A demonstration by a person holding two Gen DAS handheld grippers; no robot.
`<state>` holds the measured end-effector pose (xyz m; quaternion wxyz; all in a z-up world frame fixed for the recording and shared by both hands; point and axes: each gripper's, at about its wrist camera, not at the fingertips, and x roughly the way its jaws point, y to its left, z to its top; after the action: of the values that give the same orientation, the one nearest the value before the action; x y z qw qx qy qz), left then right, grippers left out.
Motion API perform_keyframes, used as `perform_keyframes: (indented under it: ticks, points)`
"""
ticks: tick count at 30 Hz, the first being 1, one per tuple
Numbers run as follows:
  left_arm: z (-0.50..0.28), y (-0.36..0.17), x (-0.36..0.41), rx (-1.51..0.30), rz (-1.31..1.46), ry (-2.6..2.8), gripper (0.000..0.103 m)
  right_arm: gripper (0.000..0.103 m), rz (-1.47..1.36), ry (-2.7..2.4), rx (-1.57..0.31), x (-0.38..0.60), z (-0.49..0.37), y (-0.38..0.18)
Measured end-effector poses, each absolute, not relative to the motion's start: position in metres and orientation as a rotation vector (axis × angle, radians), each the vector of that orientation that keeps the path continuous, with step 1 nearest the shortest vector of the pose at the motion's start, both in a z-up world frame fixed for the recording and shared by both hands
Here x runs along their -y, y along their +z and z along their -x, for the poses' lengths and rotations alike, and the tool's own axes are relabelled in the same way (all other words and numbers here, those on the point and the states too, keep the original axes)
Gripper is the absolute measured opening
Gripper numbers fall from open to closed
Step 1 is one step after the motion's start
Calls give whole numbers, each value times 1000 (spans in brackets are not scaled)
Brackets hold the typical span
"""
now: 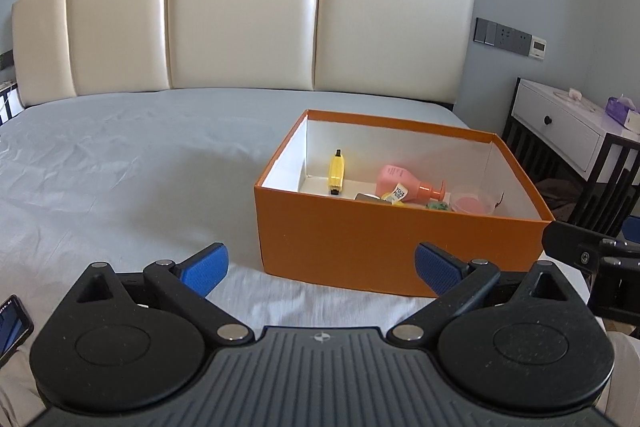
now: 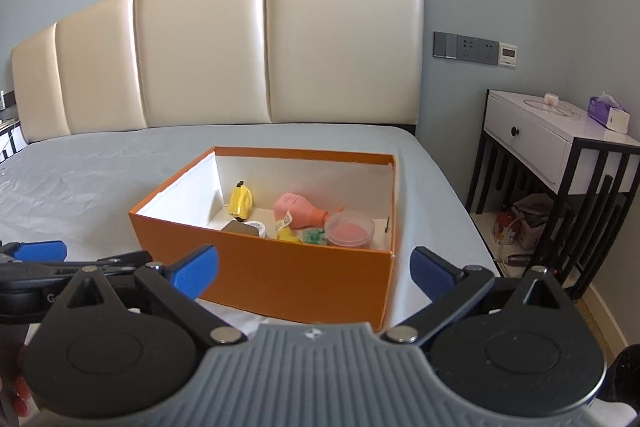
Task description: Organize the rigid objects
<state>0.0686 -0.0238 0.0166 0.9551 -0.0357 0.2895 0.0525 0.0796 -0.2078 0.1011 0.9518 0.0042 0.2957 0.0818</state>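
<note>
An open orange box (image 1: 360, 247) (image 2: 280, 275) stands on the bed. Inside lie a yellow tool (image 1: 336, 173) (image 2: 241, 203), a pink pump bottle (image 1: 404, 183) (image 2: 300, 211), a clear round tub with pink content (image 1: 474, 205) (image 2: 349, 229), a small green item (image 2: 313, 236), a yellow piece (image 2: 287, 233) and a grey tin (image 2: 236, 227). My left gripper (image 1: 322, 269) is open and empty, just in front of the box. My right gripper (image 2: 316, 269) is open and empty, near the box's front wall. The left gripper's finger (image 2: 40, 250) shows at the left of the right wrist view.
The bed has a grey sheet (image 1: 120, 167) and a cream padded headboard (image 1: 240, 15). A white nightstand (image 2: 560, 147) with a tissue pack (image 2: 608, 113) stands right of the bed. A phone (image 1: 12, 325) sits at the left edge.
</note>
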Motion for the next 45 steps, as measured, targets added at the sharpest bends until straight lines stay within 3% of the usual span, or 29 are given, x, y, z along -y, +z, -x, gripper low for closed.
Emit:
perform_keyframes:
  ticks: [45]
  points:
    - [-69,14,21,-650,61,106,103,100,-11,162,-679,204,-83,89]
